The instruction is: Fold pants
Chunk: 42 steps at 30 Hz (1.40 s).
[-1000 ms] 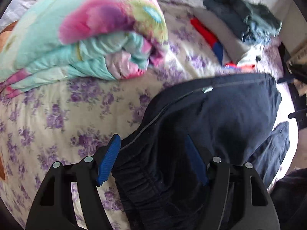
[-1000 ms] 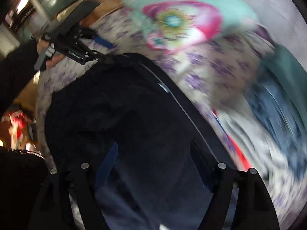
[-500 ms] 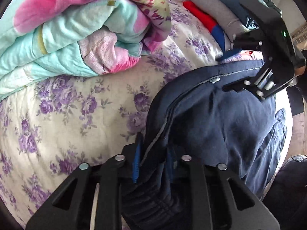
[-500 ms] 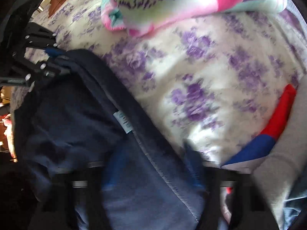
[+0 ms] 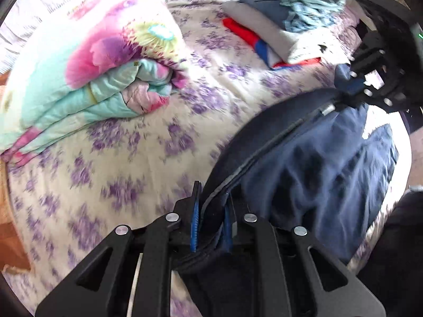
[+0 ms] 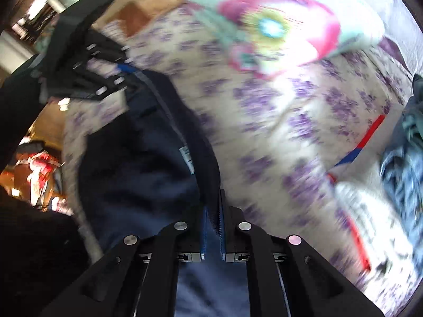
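Observation:
Dark navy pants (image 5: 317, 163) lie on the flowered bed sheet (image 5: 132, 145), their waistband stretched taut between both grippers. My left gripper (image 5: 211, 211) has its jaws closing, and the blue pads (image 5: 194, 211) pinch the waistband edge at one end. In the right wrist view my right gripper (image 6: 214, 219) also has its jaws closing, with the pants (image 6: 137, 174) waistband pressed between its pads (image 6: 206, 227). The right gripper (image 5: 354, 87) shows at the far end of the band in the left wrist view. The left gripper (image 6: 127, 71) shows at the upper left in the right wrist view. A white label (image 6: 187, 158) hangs inside the waistband.
A folded flowered quilt (image 5: 87, 60) in pink and turquoise lies at the back of the bed. A pile of folded clothes (image 5: 280, 15), grey, blue and red, sits at the far right. Wooden floor (image 5: 13, 243) borders the bed on the left. A dark sleeve (image 6: 29, 251) fills the lower left.
Both grippers stood open over the waistband a second ago and have since closed on it. They have moved apart and the band now runs taut between them.

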Available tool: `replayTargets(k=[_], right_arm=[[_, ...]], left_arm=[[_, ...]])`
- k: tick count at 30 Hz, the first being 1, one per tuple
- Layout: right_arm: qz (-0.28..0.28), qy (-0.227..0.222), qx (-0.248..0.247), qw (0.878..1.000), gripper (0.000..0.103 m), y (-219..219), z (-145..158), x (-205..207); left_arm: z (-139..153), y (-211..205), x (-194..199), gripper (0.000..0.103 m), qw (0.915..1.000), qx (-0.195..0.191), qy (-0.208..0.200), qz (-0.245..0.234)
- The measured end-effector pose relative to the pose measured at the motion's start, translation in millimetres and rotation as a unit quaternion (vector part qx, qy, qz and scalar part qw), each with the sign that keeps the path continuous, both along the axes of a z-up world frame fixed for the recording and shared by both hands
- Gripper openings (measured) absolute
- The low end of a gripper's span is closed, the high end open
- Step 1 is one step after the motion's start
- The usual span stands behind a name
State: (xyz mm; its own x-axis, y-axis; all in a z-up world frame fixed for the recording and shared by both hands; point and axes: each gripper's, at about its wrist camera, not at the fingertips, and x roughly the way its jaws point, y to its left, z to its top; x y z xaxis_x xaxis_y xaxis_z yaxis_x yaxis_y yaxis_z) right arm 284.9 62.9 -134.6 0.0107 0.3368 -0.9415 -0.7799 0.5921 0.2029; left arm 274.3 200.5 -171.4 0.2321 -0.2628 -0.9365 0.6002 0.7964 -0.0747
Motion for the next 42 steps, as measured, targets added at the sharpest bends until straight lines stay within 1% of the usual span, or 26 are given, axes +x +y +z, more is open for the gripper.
replayTargets(k=[2, 3, 5, 7, 10, 12, 15, 17, 19, 22, 24, 28, 29, 30, 31, 32, 34, 35, 37, 38, 39, 40, 41, 42], right_arm=[[0.010, 0.006, 0.011, 1.000, 0.008, -10.2, 13.2, -41.4], [0.011, 0.011, 0.018, 1.000, 0.008, -15.2, 14.7, -56.4], [0.009, 0.031, 0.032, 0.999, 0.008, -20.1, 16.7, -91.7], [0.006, 0.049, 0.043, 0.998, 0.008, -18.3, 10.1, -122.2], [-0.007, 0.085, 0.052, 0.995, 0.008, -5.5, -13.0, -167.9], [-0.016, 0.105, 0.048, 0.993, 0.008, 5.8, -40.4, -186.6], [-0.027, 0.103, 0.019, 0.994, 0.008, 19.9, -75.6, -210.9], [-0.039, 0.101, 0.001, 0.994, 0.008, 24.6, -95.1, -216.7], [-0.053, 0.108, -0.008, 0.993, 0.009, 25.3, -110.2, -216.7], [-0.050, 0.110, -0.011, 0.993, 0.009, 26.8, -113.2, -216.7], [-0.046, 0.111, -0.012, 0.993, 0.008, 26.8, -111.0, -217.1], [-0.049, 0.109, -0.011, 0.993, 0.009, 25.9, -113.9, -218.8], [-0.052, 0.108, -0.013, 0.993, 0.008, 25.9, -116.5, -218.4], [-0.055, 0.108, -0.013, 0.993, 0.009, 25.1, -117.9, -217.3], [-0.056, 0.108, -0.013, 0.993, 0.009, 25.0, -117.6, -217.7], [-0.056, 0.107, -0.013, 0.993, 0.009, 21.0, -118.5, -214.7], [-0.054, 0.105, -0.013, 0.993, 0.009, 20.4, -117.3, -215.3], [-0.053, 0.104, -0.013, 0.993, 0.009, 20.9, -117.2, -215.0], [-0.055, 0.104, -0.012, 0.993, 0.009, 21.0, -117.8, -213.9], [-0.056, 0.105, -0.011, 0.993, 0.009, 20.6, -118.2, -214.2], [-0.057, 0.104, -0.011, 0.993, 0.009, 23.3, -119.3, -216.5], [-0.058, 0.103, -0.011, 0.993, 0.009, 22.7, -119.3, -216.4], [-0.059, 0.102, -0.010, 0.993, 0.009, 21.9, -118.3, -217.0], [-0.061, 0.103, -0.009, 0.993, 0.009, 21.9, -118.1, -218.0]], left_arm=[[12.7, 1.9, -31.1, 0.014, 1.0000, 0.004, -0.007, -0.003], [15.8, 2.3, -48.1, 0.014, 0.9999, 0.008, -0.007, -0.005], [13.3, 5.6, -81.3, 0.014, 0.9998, 0.020, -0.001, -0.007], [4.8, 9.3, -110.5, 0.014, 0.9995, 0.031, 0.011, -0.002], [-19.5, 20.4, -145.0, 0.014, 0.9984, 0.038, 0.038, 0.017], [-41.6, 25.5, -161.5, 0.014, 0.9969, 0.050, 0.054, 0.027], [-70.3, 29.8, -176.3, 0.014, 0.9954, 0.065, 0.063, 0.032], [-82.5, 31.5, -177.4, 0.015, 0.9952, 0.062, 0.065, 0.038], [-84.6, 31.8, -178.8, 0.016, 0.9961, 0.055, 0.057, 0.039], [-76.3, 35.9, -190.3, 0.020, 0.9972, 0.047, 0.053, 0.026], [-66.6, 43.0, -206.0, 0.023, 0.9975, 0.035, 0.059, 0.013], [-47.5, 54.2, -227.2, 0.026, 0.9978, 0.023, 0.062, 0.004], [-44.2, 56.5, -228.7, 0.036, 0.9980, 0.025, 0.057, 0.006], [-39.7, 62.5, -228.9, 0.054, 0.9983, 0.030, 0.046, 0.018], [-35.5, 71.2, -225.2, 0.059, 0.9980, 0.039, 0.027, 0.043], [-33.3, 79.9, -219.4, 0.060, 0.9970, 0.037, 0.022, 0.064], [-25.9, 92.9, -207.8, 0.060, 0.9945, 0.007, 0.026, 0.101], [-17.9, 98.1, -204.1, 0.060, 0.9919, -0.027, 0.024, 0.122], [-6.2, 94.8, -197.6, 0.060, 0.9861, -0.081, 0.020, 0.143], [-2.4, 91.6, -196.0, 0.060, 0.9798, -0.112, 0.021, 0.164], [-2.2, 89.2, -195.6, 0.060, 0.9752, -0.124, 0.027, 0.181], [-4.2, 80.3, -192.8, 0.060, 0.9696, -0.126, 0.034, 0.207], [-11.8, 71.5, -191.2, 0.060, 0.9611, -0.109, 0.044, 0.250], [-20.2, 62.6, -190.8, 0.057, 0.9535, -0.098, 0.061, 0.279]])
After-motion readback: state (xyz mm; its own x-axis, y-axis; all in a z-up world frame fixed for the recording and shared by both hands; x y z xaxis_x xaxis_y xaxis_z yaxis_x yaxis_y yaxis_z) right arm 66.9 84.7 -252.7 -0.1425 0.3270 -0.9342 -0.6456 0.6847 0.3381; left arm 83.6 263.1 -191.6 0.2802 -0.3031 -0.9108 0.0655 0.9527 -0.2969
